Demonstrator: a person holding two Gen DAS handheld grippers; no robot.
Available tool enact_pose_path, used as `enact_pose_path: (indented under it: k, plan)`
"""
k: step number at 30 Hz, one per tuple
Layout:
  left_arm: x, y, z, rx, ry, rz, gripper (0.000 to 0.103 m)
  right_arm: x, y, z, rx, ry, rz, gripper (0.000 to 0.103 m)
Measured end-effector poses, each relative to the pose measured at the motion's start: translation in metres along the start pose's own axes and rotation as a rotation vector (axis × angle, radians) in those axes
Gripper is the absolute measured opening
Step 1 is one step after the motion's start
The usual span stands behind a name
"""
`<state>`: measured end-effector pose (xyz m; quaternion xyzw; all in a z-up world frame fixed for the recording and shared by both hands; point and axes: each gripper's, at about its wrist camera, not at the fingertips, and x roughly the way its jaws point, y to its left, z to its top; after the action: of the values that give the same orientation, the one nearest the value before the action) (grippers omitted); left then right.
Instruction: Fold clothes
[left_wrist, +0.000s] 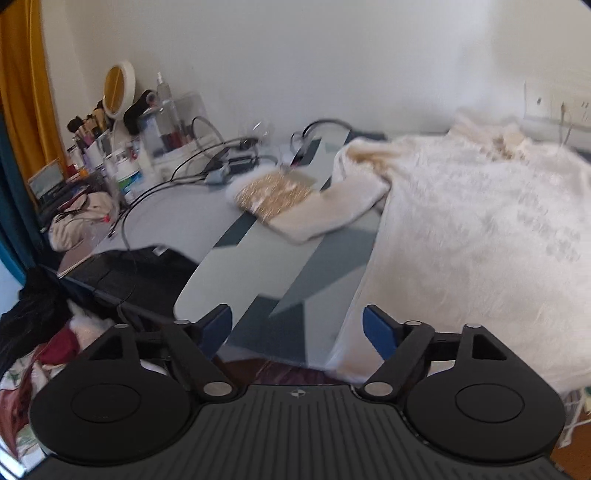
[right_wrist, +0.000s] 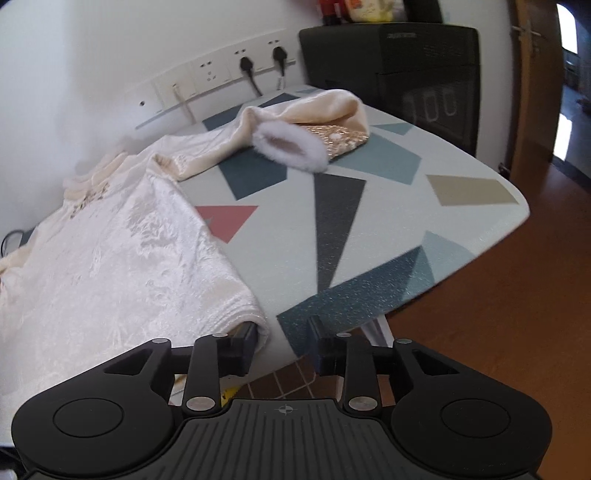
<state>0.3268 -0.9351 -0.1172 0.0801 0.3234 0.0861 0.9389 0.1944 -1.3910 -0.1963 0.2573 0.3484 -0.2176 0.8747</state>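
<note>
- Left wrist view: left gripper (left_wrist: 297, 326) gapes wide, holding nothing, at the near edge of the table (left_wrist: 258, 266)
- Cream top (left_wrist: 461, 240) lies spread flat there, a sleeve (left_wrist: 332, 210) bent outward
- Right gripper (right_wrist: 282, 343) is parted, empty, its left finger (right_wrist: 245, 341) beside the hem (right_wrist: 236, 314)

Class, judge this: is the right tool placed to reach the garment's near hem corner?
Probably yes. The right tool is open at the table edge, and the garment hem corner lies by its left finger, with nothing between them.
</note>
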Motion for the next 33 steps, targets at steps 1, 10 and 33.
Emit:
enact_pose_path:
  k: [1, 10, 33]
  plan:
    - [0.001, 0.001, 0.008, -0.002, -0.012, -0.004, 0.081, -0.002, -0.001, -0.002, 0.013, -0.005, -0.009, 0.031]
    - [0.040, 0.006, 0.033, -0.005, 0.022, -0.115, 0.091, -0.039, -0.018, -0.020, 0.295, -0.084, -0.086, 0.041]
    - [0.085, -0.128, 0.159, 0.082, 0.106, -0.417, 0.102, -0.036, 0.180, 0.140, -0.044, -0.246, -0.128, 0.102]
